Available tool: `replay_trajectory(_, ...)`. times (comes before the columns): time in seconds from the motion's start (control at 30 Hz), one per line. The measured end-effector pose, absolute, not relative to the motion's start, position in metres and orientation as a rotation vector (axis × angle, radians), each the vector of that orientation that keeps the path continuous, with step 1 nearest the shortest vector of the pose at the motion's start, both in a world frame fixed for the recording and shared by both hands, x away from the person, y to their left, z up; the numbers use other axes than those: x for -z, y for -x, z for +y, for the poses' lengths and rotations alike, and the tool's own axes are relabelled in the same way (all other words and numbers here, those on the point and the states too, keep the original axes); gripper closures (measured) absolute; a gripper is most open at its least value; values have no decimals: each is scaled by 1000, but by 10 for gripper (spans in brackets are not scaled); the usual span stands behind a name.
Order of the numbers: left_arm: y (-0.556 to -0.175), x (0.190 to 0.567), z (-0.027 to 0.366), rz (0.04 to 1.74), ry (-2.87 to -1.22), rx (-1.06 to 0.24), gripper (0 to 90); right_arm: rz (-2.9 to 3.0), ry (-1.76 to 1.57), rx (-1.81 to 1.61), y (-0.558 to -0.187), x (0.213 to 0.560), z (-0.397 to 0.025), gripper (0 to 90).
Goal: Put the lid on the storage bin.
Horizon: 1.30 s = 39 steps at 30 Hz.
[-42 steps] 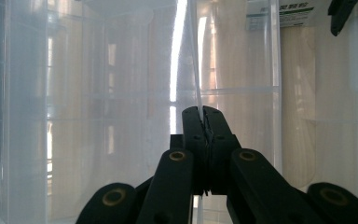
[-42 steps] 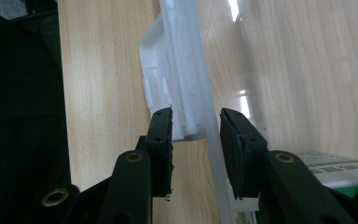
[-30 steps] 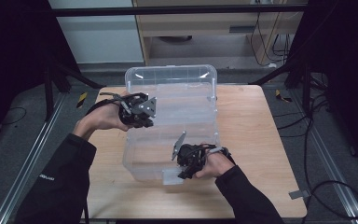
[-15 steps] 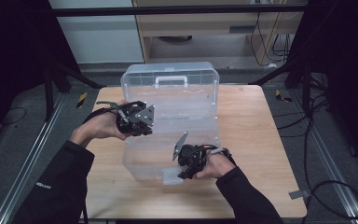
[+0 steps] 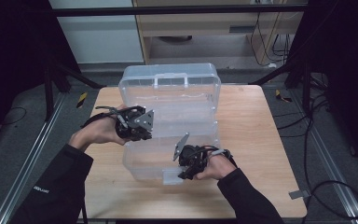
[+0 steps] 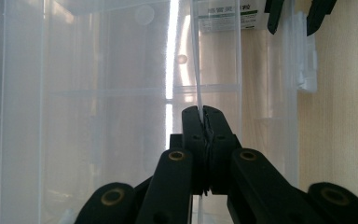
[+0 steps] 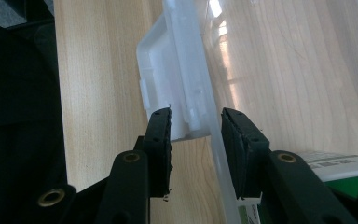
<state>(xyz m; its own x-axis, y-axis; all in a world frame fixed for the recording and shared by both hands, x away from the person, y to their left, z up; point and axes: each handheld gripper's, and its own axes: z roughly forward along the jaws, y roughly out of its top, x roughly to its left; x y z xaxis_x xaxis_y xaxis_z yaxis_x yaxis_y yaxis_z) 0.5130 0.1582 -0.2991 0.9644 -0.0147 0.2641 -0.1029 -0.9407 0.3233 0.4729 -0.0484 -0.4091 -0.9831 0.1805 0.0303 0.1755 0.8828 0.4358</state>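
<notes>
Box (image 5: 170,119) stood half open: left gripper (image 6: 204,122) clamped its lid edge, right gripper (image 7: 196,123) straddled the front rim, jaws apart.

A light wooden rectangular table (image 5: 270,140) is standing on a dark grey floor (image 5: 335,140). Black cables (image 5: 328,186) are lying on that floor to the table's right. Behind the table, a pale wooden cabinet (image 5: 200,28) is standing beside a white panel (image 5: 98,37). A black horizontal bar (image 5: 177,9) is running across the top. A metal floor rail (image 5: 21,177) is running diagonally at the left.
</notes>
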Motion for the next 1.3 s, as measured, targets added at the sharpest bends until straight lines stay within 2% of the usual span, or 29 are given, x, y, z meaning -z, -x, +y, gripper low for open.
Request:
replay_trajectory(0.43,-506,304,159,-86,-2767,-363,882,3007,-303,-713,-468,408,-50,627)
replay_trajectory(0.67,-506,305,160,-88,-2762,-352,880,2905,-385,-887,-467,398,-67,616)
replay_trajectory(1.1,-505,306,160,-70,-2764,-347,876,2747,-535,-1126,-453,385,-109,695)
replay_trajectory(1.3,-505,305,159,-61,-2767,-344,874,2669,-600,-1228,-448,379,-128,794)
